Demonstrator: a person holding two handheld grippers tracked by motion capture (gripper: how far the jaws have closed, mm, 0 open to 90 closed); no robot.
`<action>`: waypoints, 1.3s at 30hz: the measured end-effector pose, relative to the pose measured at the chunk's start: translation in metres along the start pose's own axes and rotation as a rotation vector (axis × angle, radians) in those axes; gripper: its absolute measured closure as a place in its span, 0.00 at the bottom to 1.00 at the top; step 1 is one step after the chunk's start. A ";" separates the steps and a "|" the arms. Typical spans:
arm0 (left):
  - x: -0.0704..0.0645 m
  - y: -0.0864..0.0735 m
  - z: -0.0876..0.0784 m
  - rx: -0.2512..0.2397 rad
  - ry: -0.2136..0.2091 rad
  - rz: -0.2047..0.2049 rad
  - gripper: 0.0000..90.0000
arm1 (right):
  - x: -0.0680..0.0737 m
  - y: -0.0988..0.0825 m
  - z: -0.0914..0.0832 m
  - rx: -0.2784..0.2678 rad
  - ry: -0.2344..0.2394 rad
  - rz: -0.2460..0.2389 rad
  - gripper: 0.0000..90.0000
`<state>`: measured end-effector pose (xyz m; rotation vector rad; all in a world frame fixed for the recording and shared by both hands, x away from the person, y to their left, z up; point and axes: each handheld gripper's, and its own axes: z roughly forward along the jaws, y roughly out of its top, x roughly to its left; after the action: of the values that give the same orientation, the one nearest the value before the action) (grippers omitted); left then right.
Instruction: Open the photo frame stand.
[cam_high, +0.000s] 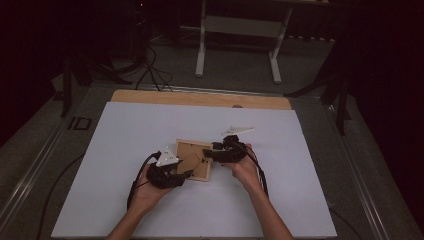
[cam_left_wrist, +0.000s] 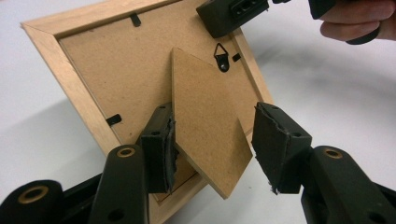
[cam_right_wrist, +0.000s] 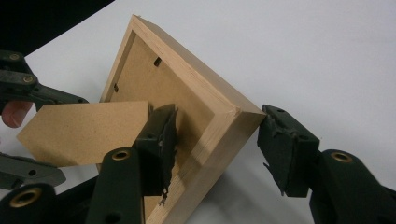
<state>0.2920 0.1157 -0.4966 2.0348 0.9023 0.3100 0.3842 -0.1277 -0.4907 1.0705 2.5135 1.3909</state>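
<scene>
Your forearms come in from the near edge and angle toward each other. Your left hand (cam_high: 150, 187) grips the left tool (cam_high: 187, 174) from below, its jaws pointing right and standing apart (in the left gripper view neither pad presses on anything). Your right hand (cam_high: 245, 167) holds the right tool (cam_high: 206, 152) pointing left, jaws likewise parted, fingers wrapped around its body.

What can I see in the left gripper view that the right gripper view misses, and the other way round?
Left gripper view: the black hanger hook and the other hand's fingers. Right gripper view: an outer corner of the wooden photo frame, sitting between the jaws. Both: the frame's back, facing up, with its cardboard stand flap lifted.
</scene>
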 end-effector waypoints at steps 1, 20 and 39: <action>0.001 0.001 0.000 0.007 0.003 -0.005 0.61 | 0.001 0.000 -0.001 -0.001 -0.001 -0.004 0.53; -0.001 0.006 0.003 0.025 0.010 0.005 0.65 | 0.005 0.004 -0.012 -0.026 -0.046 -0.048 0.58; -0.008 0.010 0.016 0.042 0.036 0.066 0.67 | 0.011 0.012 -0.026 -0.044 -0.101 -0.107 0.59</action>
<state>0.2995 0.0966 -0.4972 2.1066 0.8711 0.3685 0.3722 -0.1356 -0.4637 0.9577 2.4190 1.3239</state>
